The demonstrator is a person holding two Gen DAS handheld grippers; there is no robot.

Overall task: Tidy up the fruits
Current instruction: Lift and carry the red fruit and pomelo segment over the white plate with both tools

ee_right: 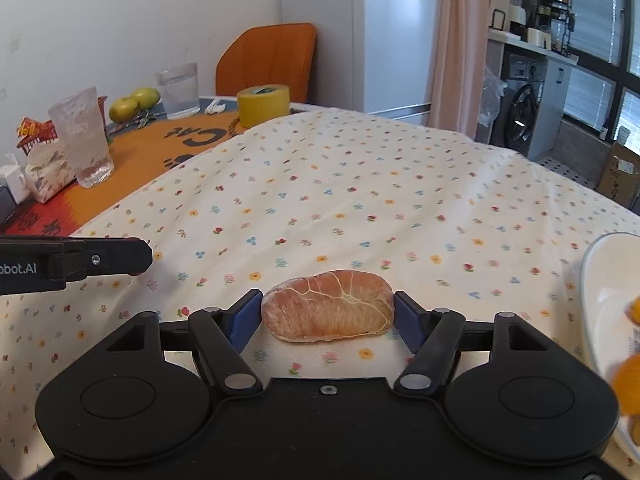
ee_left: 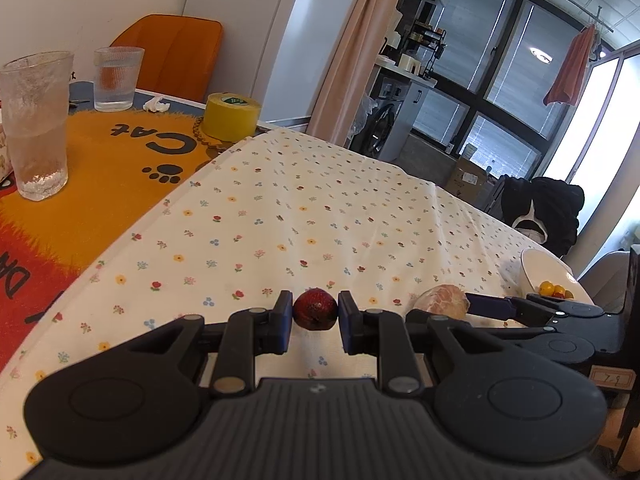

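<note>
Strawberry [ee_left: 315, 314]: dark red, gripped between the two blue pads of the left gripper [ee_left: 314, 322], jaws drawn narrow against its sides, low over the floral tablecloth [ee_left: 304, 216].

Peeled citrus segment [ee_right: 328, 306]: pinkish-orange with white pith veins, clasped end to end between the blue pads of the right gripper [ee_right: 328, 312], jaws set fairly wide to span it; whether it touches the cloth cannot be told. In the left wrist view the same segment [ee_left: 442, 301] sits just right of the strawberry.

White plate [ee_right: 600, 280]: at the right edge of the table, near the segment, carrying small yellow-orange fruits [ee_left: 554, 290], blurred in the right wrist view.

Open room: the cloth ahead of both grippers lies bare to its far edge, lightly creased.

Far left, well apart: orange mat [ee_left: 100, 160] printed "Cat" with a paw mark, bearing a frosted glass [ee_left: 36, 124], a ribbed glass [ee_left: 117, 78], a crumpled tissue [ee_left: 156, 104] and a yellow tape roll [ee_left: 231, 115] at the cloth's edge. Two green fruits [ee_right: 134, 102] sit behind the glasses, a tissue box [ee_right: 48, 168] at the mat's left. An orange chair [ee_right: 272, 56] stands beyond the table.
</note>
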